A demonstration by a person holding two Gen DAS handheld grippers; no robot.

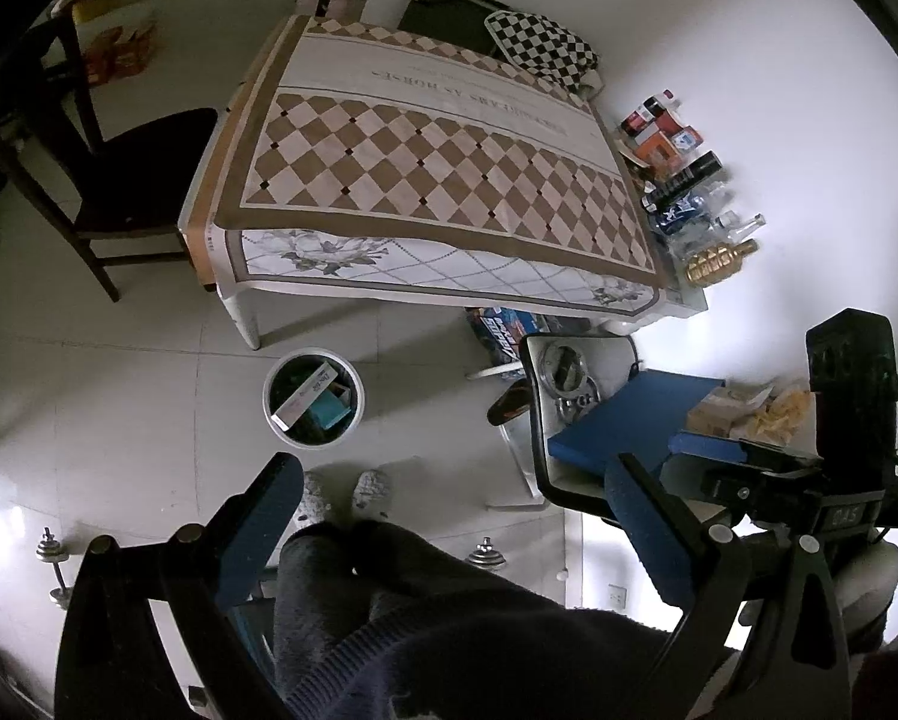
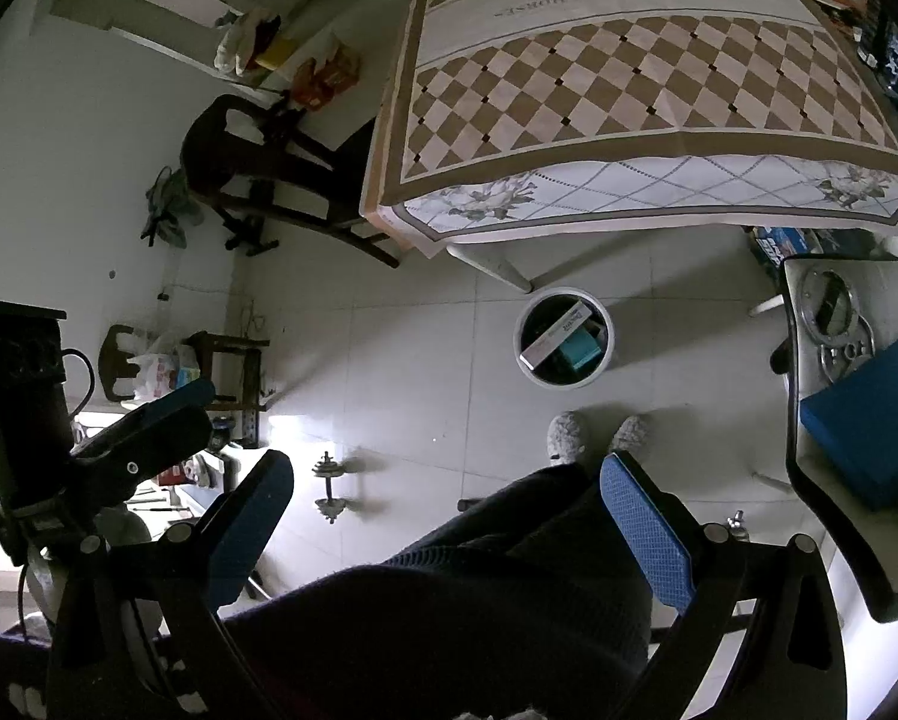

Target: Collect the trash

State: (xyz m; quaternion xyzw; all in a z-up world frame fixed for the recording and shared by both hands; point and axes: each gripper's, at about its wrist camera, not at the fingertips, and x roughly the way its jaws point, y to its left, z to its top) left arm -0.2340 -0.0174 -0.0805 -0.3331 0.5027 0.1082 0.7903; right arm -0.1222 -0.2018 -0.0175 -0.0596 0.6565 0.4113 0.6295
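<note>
A round white trash bin (image 1: 314, 402) stands on the tiled floor in front of the table; it also shows in the right wrist view (image 2: 564, 339). It holds a long white box (image 1: 305, 399) and a teal box (image 2: 580, 351) among dark trash. My left gripper (image 1: 454, 474) is open and empty, held high above the floor near the bin. My right gripper (image 2: 449, 474) is open and empty, also high, beside the left one. Each gripper shows at the edge of the other's view. The person's dark-clothed legs and slippers (image 1: 341, 495) are below both.
A table with a checkered cloth (image 1: 425, 168) stands behind the bin. Bottles and boxes (image 1: 682, 180) crowd its right side by the wall. A dark chair (image 1: 119, 180) is at the left. A small stand with a blue box (image 1: 622, 420) is at the right. Dumbbells (image 2: 329, 486) lie on the floor.
</note>
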